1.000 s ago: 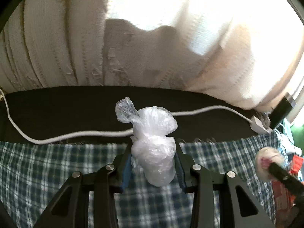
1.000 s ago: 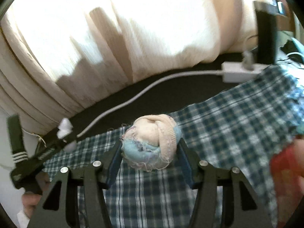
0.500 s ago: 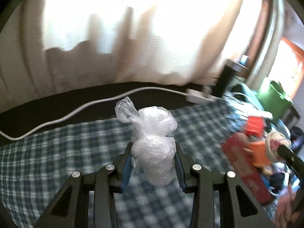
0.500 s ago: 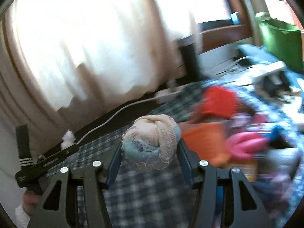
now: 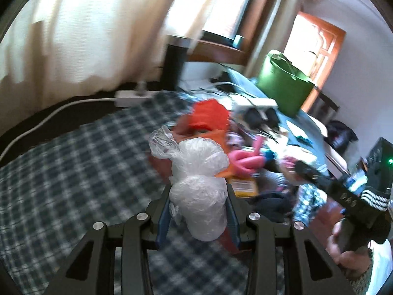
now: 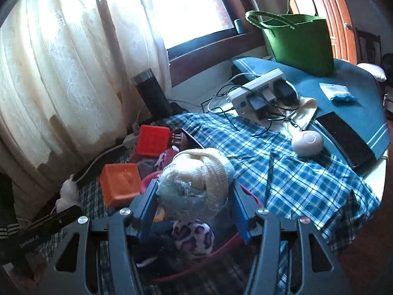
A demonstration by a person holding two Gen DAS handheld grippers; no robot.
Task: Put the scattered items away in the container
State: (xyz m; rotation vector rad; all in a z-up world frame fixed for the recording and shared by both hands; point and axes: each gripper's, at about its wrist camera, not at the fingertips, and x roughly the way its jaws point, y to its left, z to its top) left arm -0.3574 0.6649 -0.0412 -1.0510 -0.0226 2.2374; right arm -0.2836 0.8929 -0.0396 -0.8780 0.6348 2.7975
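My left gripper (image 5: 197,217) is shut on a crumpled clear plastic bag (image 5: 196,177) and holds it above the checked cloth, left of the container. My right gripper (image 6: 194,205) is shut on a rolled cream and pale blue sock ball (image 6: 196,182), held right over the red-rimmed container (image 6: 228,247). The container holds socks, a pink item (image 5: 245,159) and two orange blocks (image 6: 120,184). The right gripper also shows in the left wrist view (image 5: 298,167), the left one in the right wrist view (image 6: 65,196).
A blue checked cloth (image 6: 294,179) covers the table. A black flask (image 6: 152,95), a power strip with plugs (image 6: 258,93), a green bag (image 6: 299,41), a white puck (image 6: 307,143) and a dark tablet (image 6: 343,139) lie behind and right. A curtain (image 6: 61,73) hangs at the back.
Both grippers have swung right with their loads. The container and the cluttered table end have come into view, and the sock ball now hangs over the container.
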